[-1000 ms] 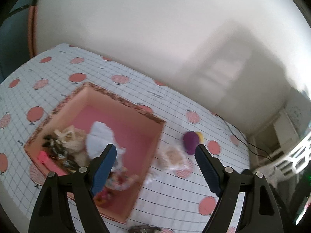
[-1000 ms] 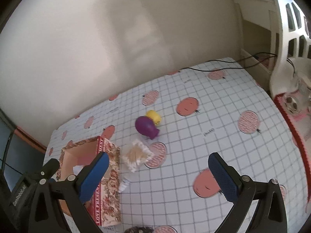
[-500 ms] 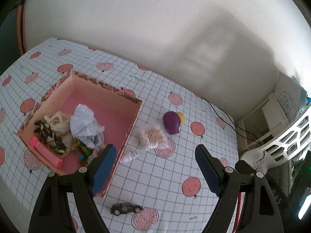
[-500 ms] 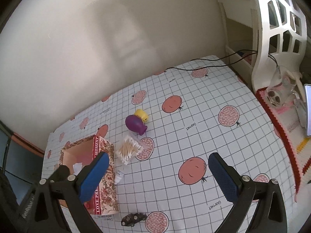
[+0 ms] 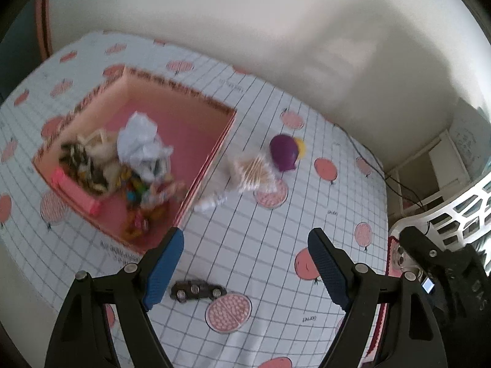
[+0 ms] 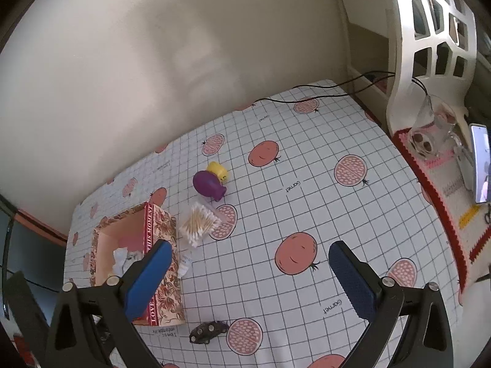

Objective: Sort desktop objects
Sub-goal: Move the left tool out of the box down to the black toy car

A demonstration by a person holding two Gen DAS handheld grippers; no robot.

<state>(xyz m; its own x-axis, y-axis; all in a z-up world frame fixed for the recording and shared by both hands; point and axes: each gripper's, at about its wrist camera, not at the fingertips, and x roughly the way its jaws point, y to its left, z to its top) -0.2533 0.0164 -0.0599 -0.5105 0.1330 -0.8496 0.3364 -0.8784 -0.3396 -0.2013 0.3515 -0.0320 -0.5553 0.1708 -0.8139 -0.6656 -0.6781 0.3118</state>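
- Pink box (image 5: 184, 113) sits on the counter (image 5: 260, 239), on the left in the left wrist view. It already holds crumpled white paper (image 5: 139, 141), a pink bar and other small bits.
- Four things are not in the box yet: a dark toy car (image 5: 198, 289), a clear pack of cotton swabs (image 6: 199, 224), a purple toy (image 6: 208, 184) with a yellow cap (image 6: 217, 170), and a small white tube (image 6: 185, 263).
- Left gripper (image 5: 245, 266) has its jaws wide apart with nothing in them. The toy car lies just below and between them, close to the left blue pad.
- Right gripper (image 6: 250, 279) also has its jaws spread wide and holds nothing. It hangs above a bare patch of the counter.
- I think the toy car is next. It looks small, hard and light. It lies on its side with its wheels showing, so it may not roll, but it could slide on the smooth cloth.
- Best hold is across the middle of the car body, one pad on each long side.
- Swab pack looks soft and crinkly, so a gentle squeeze in the middle should do.
- Purple toy is round and may slip, so grab it at its fat part.
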